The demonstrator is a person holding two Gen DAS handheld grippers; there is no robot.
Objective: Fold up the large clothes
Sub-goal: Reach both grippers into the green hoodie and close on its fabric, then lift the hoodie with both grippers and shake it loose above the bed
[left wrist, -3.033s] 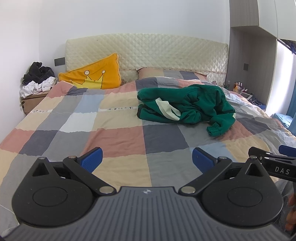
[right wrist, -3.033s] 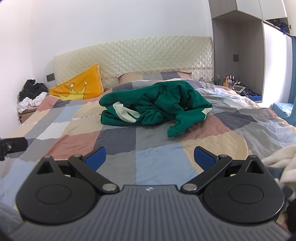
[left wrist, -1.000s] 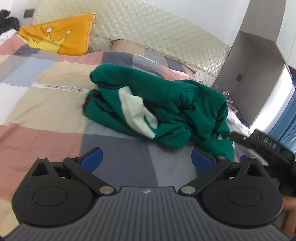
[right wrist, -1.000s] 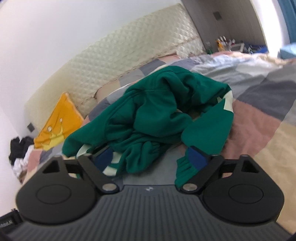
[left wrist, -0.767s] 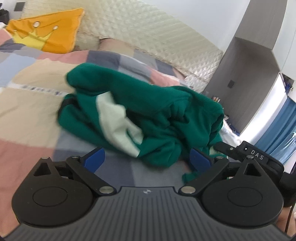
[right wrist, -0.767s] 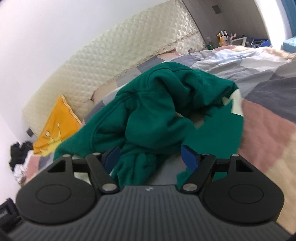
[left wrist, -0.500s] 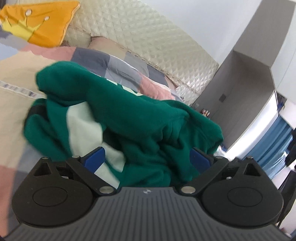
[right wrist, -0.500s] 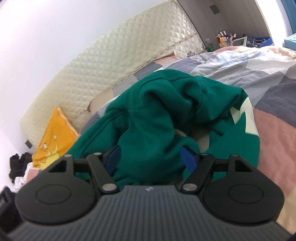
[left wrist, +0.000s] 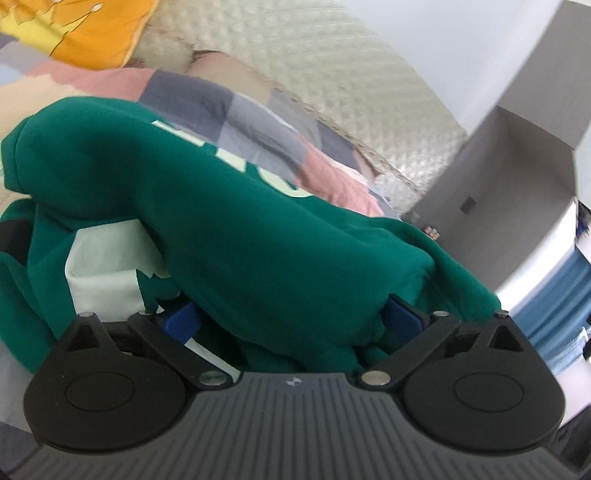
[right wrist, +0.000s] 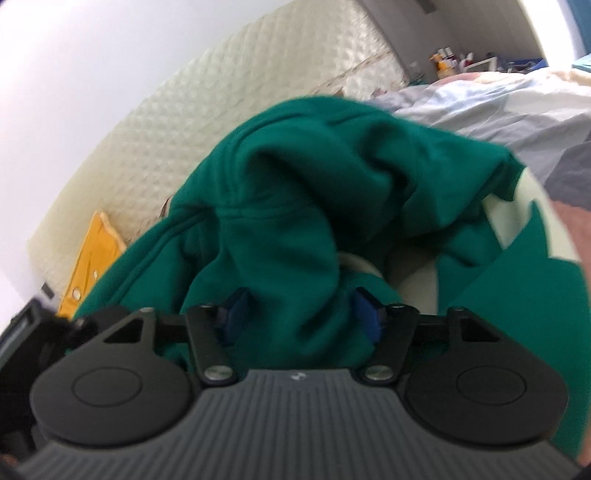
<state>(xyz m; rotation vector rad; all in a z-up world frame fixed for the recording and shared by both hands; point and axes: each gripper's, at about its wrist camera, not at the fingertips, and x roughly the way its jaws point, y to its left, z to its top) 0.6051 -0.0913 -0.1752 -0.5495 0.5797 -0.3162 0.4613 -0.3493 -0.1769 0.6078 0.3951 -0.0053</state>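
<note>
Left wrist view: both tongs are pushed into a green sweatshirt on the bed.

The green sweatshirt point(left wrist: 258, 229) lies in a messy heap on the checked quilt point(left wrist: 236, 110) of the bed, near the padded headboard point(left wrist: 332, 66) and the orange pillow point(left wrist: 85, 29). It is bunched up, so I think it must be picked up and spread flat before any fold. The left tongs point(left wrist: 291, 317) are wide apart, with a thick roll of green cloth sitting between the blue pads point(left wrist: 181, 319), not yet pinched. The right tongs point(right wrist: 301, 314) are closer together around another bunch of cloth, but I cannot tell if they are squeezing it. Each tong takes its own spot, likely so the heap can be pulled open from two sides.
</note>
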